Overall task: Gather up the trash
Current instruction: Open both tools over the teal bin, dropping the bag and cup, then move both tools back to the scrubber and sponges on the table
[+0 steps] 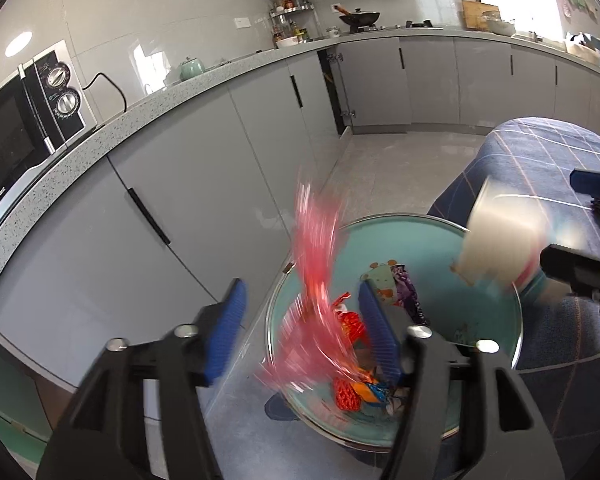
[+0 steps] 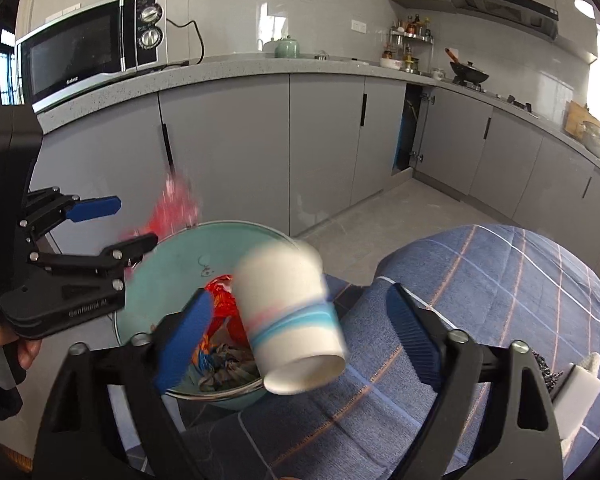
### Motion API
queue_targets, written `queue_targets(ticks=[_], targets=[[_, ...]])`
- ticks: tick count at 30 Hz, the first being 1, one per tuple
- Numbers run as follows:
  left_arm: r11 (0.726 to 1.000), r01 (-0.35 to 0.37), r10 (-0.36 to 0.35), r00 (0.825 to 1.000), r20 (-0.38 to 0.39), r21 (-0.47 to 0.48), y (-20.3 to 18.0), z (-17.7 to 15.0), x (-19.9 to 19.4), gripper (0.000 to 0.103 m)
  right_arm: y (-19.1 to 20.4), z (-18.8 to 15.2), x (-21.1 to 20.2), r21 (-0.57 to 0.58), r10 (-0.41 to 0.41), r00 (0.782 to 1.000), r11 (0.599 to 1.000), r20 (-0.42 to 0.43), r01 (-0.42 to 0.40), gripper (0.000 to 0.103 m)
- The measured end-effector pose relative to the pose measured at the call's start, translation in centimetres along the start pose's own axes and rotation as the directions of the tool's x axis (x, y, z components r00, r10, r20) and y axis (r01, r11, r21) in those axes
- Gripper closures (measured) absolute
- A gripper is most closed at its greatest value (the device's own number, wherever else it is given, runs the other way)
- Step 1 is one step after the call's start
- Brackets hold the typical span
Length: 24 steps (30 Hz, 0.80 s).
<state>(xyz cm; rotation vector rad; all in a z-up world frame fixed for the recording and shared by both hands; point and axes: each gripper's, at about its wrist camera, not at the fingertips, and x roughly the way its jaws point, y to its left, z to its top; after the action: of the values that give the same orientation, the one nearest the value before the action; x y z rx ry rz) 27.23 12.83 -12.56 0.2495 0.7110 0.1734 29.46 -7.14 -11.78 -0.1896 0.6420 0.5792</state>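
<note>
A teal bin with a metal rim (image 1: 380,219) stands on the floor beside the table, with crumpled wrappers (image 1: 350,392) in it. My left gripper (image 1: 302,324) is open above the bin. A red wrapper (image 1: 316,264) hangs blurred in mid air between its blue pads, touching neither. My right gripper (image 2: 300,336) is open too. A white paper cup with blue bands (image 2: 288,312) sits tilted and blurred between its fingers, mouth toward the camera, free of both pads. The right wrist view also shows the left gripper (image 2: 134,222), the red wrapper (image 2: 176,204) and the bin (image 2: 168,276).
A table with a blue checked cloth (image 2: 500,280) is right of the bin, bearing a dark scourer (image 2: 544,368) and a white block (image 2: 580,392). Grey cabinets (image 1: 204,184) and a counter with a microwave (image 2: 80,52) run behind. A hand (image 2: 28,352) grips the left tool.
</note>
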Motion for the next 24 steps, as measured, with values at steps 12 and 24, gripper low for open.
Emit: queue_targets(ticks=[12, 24], targets=[[1.000, 0.019, -0.019, 1.000, 0.004, 0.012, -1.6, -0.3, -0.3, 0.027, -4.6, -1.9, -3.2, 0.119, -0.125, 0.992, 0.985, 0.001, 0.124, 0.014], [0.987, 0.127, -0.134, 0.989, 0.057, 0.101, -8.4, 1.5, -1.7, 0.018, -13.6, -6.1, -7.5, 0.290, -0.372, 0.925, 0.880, -0.075, 0.377, 0.006]])
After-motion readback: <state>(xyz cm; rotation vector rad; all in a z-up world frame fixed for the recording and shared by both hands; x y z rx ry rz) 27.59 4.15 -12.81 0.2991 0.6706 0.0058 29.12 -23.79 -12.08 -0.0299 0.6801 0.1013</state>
